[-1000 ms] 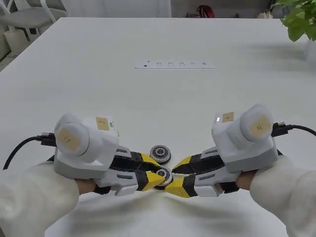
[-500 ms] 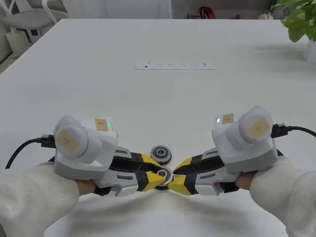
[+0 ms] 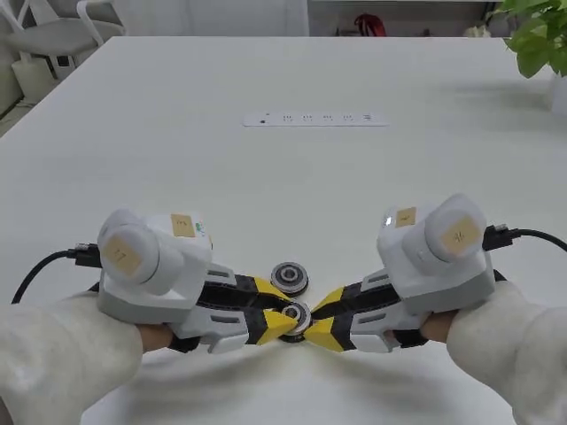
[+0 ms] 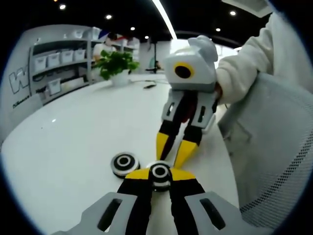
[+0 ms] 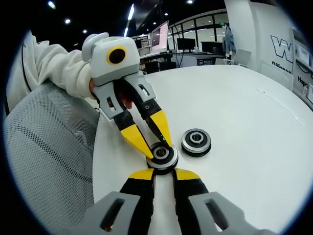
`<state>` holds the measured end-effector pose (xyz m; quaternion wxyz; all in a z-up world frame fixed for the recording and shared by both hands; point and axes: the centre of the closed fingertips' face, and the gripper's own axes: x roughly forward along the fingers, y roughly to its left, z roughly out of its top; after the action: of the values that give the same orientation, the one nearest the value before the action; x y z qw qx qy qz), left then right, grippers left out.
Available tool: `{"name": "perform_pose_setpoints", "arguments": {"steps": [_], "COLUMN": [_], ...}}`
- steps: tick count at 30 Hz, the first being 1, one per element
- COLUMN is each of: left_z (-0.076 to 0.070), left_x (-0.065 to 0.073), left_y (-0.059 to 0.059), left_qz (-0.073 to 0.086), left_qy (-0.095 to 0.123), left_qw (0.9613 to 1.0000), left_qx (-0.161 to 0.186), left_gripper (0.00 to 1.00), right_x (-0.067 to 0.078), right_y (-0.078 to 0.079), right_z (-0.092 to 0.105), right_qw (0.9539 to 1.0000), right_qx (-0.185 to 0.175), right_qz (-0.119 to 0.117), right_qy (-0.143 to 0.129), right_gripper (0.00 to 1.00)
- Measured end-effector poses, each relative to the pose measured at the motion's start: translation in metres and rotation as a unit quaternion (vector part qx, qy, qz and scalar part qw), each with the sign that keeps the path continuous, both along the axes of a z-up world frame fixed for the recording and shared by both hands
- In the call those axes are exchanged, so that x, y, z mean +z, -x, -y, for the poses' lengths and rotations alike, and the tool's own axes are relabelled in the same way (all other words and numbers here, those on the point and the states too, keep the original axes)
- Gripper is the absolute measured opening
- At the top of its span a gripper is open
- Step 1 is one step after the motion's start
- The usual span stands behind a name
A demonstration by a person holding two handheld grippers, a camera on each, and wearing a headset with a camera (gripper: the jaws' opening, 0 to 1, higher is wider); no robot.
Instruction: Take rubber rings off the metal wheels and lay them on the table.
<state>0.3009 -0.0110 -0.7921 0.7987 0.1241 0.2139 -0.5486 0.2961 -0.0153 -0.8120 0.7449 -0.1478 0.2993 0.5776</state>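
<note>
A small metal wheel with a black rubber ring [image 3: 295,316] [image 4: 160,175] [image 5: 163,155] is held just above the table, close to the person. My left gripper [image 3: 282,320] [image 4: 160,174] is shut on it from the left, its yellow tips on either side. From the right, my right gripper [image 3: 312,322] [image 5: 165,172] meets it tip to tip, nearly shut and pinching the ring's near edge. Each gripper shows in the other's view: right gripper [image 4: 175,149], left gripper [image 5: 155,146]. A second wheel [image 3: 289,276] [image 4: 124,164] [image 5: 196,142] lies flat on the table just behind, its ring on.
A white power strip [image 3: 314,119] lies mid-table, far from the work. A potted plant [image 3: 536,35] stands at the back right corner. A cable [image 3: 40,266] trails from each gripper. A mesh chair back [image 5: 49,161] is right behind the hands.
Both grippers stay on the same wheel. The right gripper has tilted and closed in slightly on it. The second wheel has not moved.
</note>
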Motion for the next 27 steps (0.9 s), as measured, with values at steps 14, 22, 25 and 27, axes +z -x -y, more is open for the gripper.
{"name": "perform_pose_setpoints", "arguments": {"steps": [14, 22, 25, 27], "left_z": [-0.0002, -0.0008, -0.0006, -0.0007], "left_x": [0.0001, 0.0001, 0.0002, 0.0002], "left_y": [0.0009, 0.0024, 0.0028, 0.0031], "left_qz": [0.002, 0.008, 0.008, 0.008], "left_qy": [-0.001, -0.006, -0.006, -0.006], "left_qw": [1.0, 0.9999, 0.9999, 0.9999], "left_qx": [-0.001, -0.007, -0.008, -0.009], "left_gripper": [0.14, 0.14, 0.14, 0.14], "right_x": [0.0008, 0.0026, 0.0026, 0.0028], "right_y": [-0.0031, -0.0047, -0.0047, -0.0052], "right_z": [0.003, 0.0049, 0.005, 0.0054], "right_qw": [0.9999, 0.9998, 0.9998, 0.9996], "right_qx": [-0.002, -0.015, -0.018, -0.023], "right_qz": [0.007, 0.001, -0.004, -0.01], "right_qy": [0.013, 0.011, 0.011, 0.009], "right_gripper": [0.02, 0.0, 0.0, 0.0]}}
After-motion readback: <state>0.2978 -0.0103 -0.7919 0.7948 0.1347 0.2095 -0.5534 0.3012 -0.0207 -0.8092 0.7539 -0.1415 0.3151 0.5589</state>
